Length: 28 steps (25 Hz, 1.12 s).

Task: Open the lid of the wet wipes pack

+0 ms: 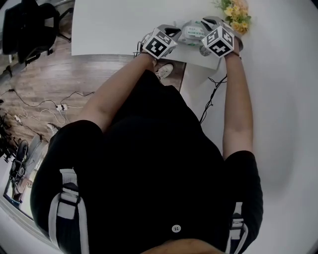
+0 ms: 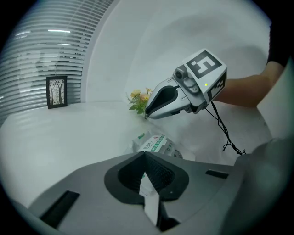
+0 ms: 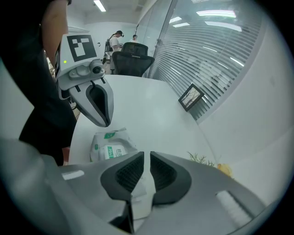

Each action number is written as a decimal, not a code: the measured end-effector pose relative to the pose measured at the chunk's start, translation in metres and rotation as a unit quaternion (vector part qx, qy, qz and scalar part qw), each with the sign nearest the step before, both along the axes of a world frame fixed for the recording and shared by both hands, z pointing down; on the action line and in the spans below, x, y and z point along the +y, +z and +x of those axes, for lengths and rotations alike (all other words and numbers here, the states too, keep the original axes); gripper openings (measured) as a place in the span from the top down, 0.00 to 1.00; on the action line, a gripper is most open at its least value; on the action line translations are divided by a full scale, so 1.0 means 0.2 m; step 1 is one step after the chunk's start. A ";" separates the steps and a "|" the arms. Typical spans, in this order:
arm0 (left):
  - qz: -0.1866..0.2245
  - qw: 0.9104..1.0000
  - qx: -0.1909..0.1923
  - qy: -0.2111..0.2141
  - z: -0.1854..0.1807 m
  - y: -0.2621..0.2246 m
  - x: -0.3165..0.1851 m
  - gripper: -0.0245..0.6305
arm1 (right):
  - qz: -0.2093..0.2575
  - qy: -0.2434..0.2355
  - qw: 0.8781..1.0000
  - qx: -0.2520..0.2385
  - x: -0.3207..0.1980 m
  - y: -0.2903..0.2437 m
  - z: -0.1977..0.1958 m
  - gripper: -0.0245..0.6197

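The wet wipes pack point(image 1: 193, 32), white with a green label, lies on the white table point(image 1: 109, 25) near its front corner, between my two grippers. Its lid looks closed. My left gripper point(image 1: 175, 31) hovers just over the pack point(image 3: 110, 144) with its jaws shut; its own view shows the pads meeting in front of the pack point(image 2: 156, 144). My right gripper point(image 1: 206, 22) hangs beside the pack on its flower side, above the table. Its pads stand a thin slit apart with nothing gripped, and from the left gripper view it point(image 2: 147, 114) looks shut and empty.
A small bunch of yellow flowers point(image 1: 236, 12) stands just beyond the right gripper. A framed picture point(image 2: 57, 92) leans at the back by the blinds. A black cable point(image 1: 211, 99) trails off the table's edge. An office chair point(image 3: 131, 57) and people stand at the far end.
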<state>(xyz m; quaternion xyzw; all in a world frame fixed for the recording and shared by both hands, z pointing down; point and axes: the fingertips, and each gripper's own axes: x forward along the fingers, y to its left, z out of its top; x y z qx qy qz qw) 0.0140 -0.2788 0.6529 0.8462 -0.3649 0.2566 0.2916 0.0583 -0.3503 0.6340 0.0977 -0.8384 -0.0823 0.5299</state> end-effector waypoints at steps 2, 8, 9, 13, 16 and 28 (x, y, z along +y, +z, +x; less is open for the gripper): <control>-0.002 1.000 -0.001 -0.006 -0.02 -0.03 0.02 0.95 | 0.006 0.007 1.000 -0.011 0.01 -0.05 0.01 0.88; 0.031 0.999 0.016 -0.025 -0.05 -0.19 0.03 0.95 | 0.009 0.080 0.992 -0.102 0.04 -0.27 0.02 0.88; 0.039 0.999 0.020 -0.027 -0.05 -0.22 0.04 0.95 | 0.009 0.094 0.988 -0.121 0.05 -0.30 0.03 0.88; 0.078 0.996 0.035 -0.028 -0.05 -0.38 0.06 0.95 | 0.020 0.142 0.971 -0.192 0.13 -0.50 0.05 0.88; 0.113 0.992 0.050 -0.026 -0.03 -0.54 0.10 0.95 | 0.026 0.172 0.952 -0.250 0.22 -0.64 0.08 0.90; 0.228 0.968 0.105 0.005 0.13 -1.10 0.39 0.95 | 0.058 0.212 0.877 -0.427 0.72 -1.15 0.19 0.95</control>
